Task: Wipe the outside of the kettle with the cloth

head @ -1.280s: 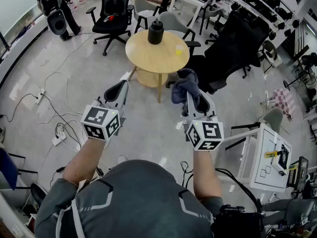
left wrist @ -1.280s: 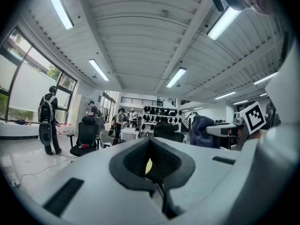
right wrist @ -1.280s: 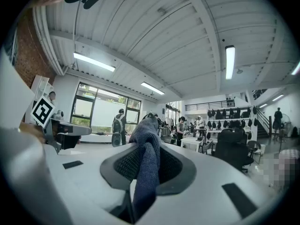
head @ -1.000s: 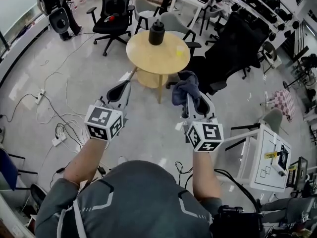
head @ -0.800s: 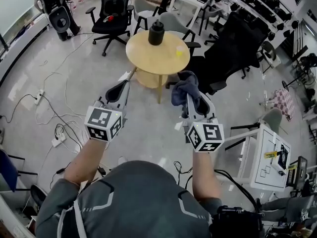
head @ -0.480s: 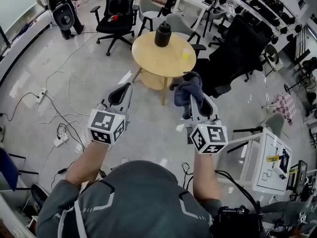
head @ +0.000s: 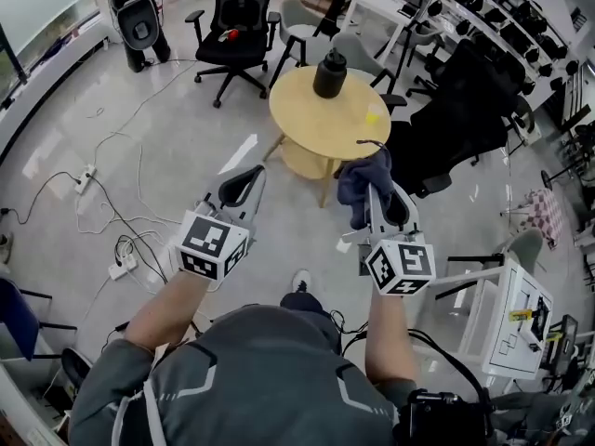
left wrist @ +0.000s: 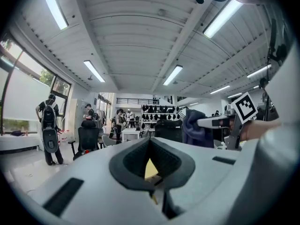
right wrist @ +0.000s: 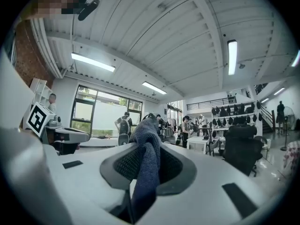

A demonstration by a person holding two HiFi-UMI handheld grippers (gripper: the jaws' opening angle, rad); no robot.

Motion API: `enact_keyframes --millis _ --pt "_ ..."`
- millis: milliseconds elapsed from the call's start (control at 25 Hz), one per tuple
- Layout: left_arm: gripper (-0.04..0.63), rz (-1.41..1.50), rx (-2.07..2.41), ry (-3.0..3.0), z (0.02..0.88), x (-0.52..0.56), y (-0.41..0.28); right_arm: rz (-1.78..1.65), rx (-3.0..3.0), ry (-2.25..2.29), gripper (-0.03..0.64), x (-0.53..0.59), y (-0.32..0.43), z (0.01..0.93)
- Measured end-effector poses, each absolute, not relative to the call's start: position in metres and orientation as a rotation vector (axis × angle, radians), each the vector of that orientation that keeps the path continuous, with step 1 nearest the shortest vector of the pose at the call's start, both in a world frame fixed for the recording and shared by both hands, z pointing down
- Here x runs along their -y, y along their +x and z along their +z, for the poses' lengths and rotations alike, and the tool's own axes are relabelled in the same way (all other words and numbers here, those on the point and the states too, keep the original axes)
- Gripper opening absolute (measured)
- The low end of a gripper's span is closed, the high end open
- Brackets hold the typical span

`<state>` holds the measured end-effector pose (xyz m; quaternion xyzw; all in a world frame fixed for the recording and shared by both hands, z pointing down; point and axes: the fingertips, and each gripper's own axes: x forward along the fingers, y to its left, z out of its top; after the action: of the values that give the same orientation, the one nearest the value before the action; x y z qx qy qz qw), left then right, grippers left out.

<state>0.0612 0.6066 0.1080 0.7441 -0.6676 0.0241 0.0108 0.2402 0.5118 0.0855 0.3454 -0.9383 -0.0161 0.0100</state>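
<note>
Our right gripper [head: 375, 191] pinches a blue cloth [head: 357, 180]; our left gripper [head: 257, 172] is closed, empty. Well ahead of both, a black kettle [head: 329, 72] stands on a round surface [head: 321, 128].

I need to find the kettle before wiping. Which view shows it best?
The head view: the black kettle stands in full sight on the round table. Neither gripper view shows it; the cloth blocks the right one's middle.

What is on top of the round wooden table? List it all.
A black kettle stands near the far edge of the table; a small yellow object sits to its right. The cloth in the right gripper covers part of the near rim.
</note>
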Motion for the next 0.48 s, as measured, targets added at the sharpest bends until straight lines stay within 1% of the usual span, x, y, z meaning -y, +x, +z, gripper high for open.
enact_keyframes --millis 200,480 --pt "0.008 0.064 2.14 2.247 0.116 -0.576 0.025 -0.034 2.956 1.004 0.095 -0.469 0.205 0.096" --pt "0.008 0.087 2.254 2.13 0.119 -0.494 -0.022 -0.034 3.018 0.881 0.095 -0.363 0.156 0.092"
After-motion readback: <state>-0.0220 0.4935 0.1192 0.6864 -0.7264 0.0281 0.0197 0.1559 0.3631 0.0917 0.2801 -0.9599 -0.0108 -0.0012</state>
